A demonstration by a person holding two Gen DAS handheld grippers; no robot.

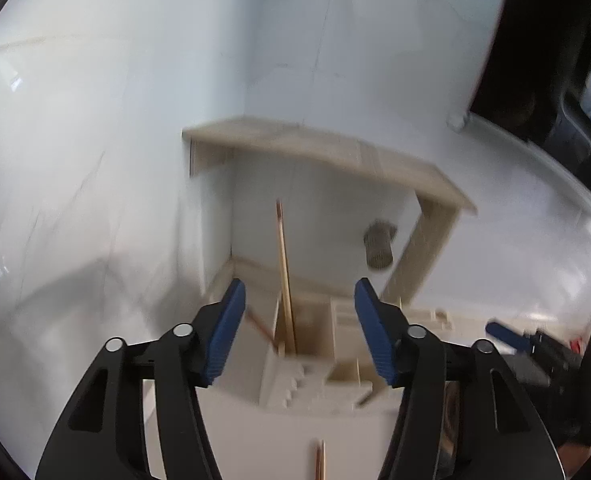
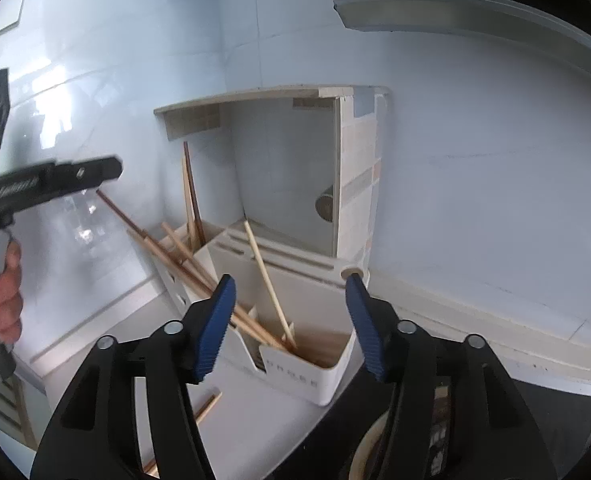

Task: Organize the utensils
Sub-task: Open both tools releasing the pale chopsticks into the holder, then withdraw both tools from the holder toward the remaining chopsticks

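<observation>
A white utensil holder [image 2: 295,320] with several compartments stands on the counter under a wooden shelf [image 2: 255,96]. Several wooden chopsticks [image 2: 183,256] lean in it, and one lighter chopstick [image 2: 267,280] stands tilted in a front compartment. In the left wrist view the holder [image 1: 315,360] is below me, with one chopstick [image 1: 283,264] upright in it. My left gripper [image 1: 299,332] is open and empty above the holder; it also shows in the right wrist view [image 2: 47,180]. My right gripper [image 2: 289,328] is open and empty just in front of the holder. More chopsticks [image 2: 207,404] lie on the counter.
White tiled wall [image 2: 475,160] behind and to the sides. The shelf's wooden side panel [image 2: 355,184] stands right of the holder, with a round hole [image 2: 325,204] in the wall beside it. A pair of chopsticks [image 1: 320,460] lies on the counter near me. Dark clutter [image 1: 555,80] at far right.
</observation>
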